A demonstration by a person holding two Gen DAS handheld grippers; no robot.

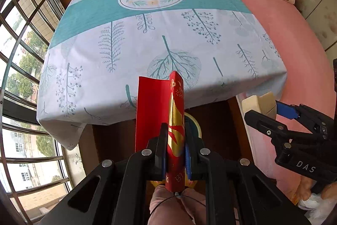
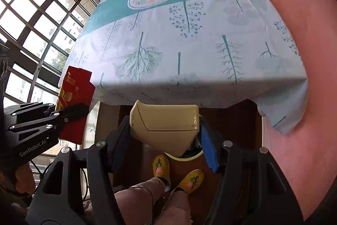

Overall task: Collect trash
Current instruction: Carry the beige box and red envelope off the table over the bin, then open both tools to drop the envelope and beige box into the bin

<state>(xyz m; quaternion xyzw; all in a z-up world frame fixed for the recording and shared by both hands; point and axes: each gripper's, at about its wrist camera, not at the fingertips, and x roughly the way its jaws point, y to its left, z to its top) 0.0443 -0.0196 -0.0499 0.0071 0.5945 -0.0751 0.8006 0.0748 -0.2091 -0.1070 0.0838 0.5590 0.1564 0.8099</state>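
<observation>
Two grippers hover off the leaf-print tabletop (image 1: 147, 39) beside the pink bed (image 1: 294, 39): left gripper (image 1: 174, 147) pinches a red envelope (image 1: 155, 111), right gripper (image 2: 164, 140) clamps a cream carton (image 2: 164, 121) above the bin (image 2: 185, 156).

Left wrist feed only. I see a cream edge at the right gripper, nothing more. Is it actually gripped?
Observer: Yes. The right gripper is shut on a cream box, with a finger against each side.
Operator: The red envelope blocks my view of the floor. Where's the bin?
Observer: The round bin is on the floor directly under the box. Only its near rim shows.
Operator: Anything close to it?
Observer: The person's yellow slippers are right beside that rim.
</observation>
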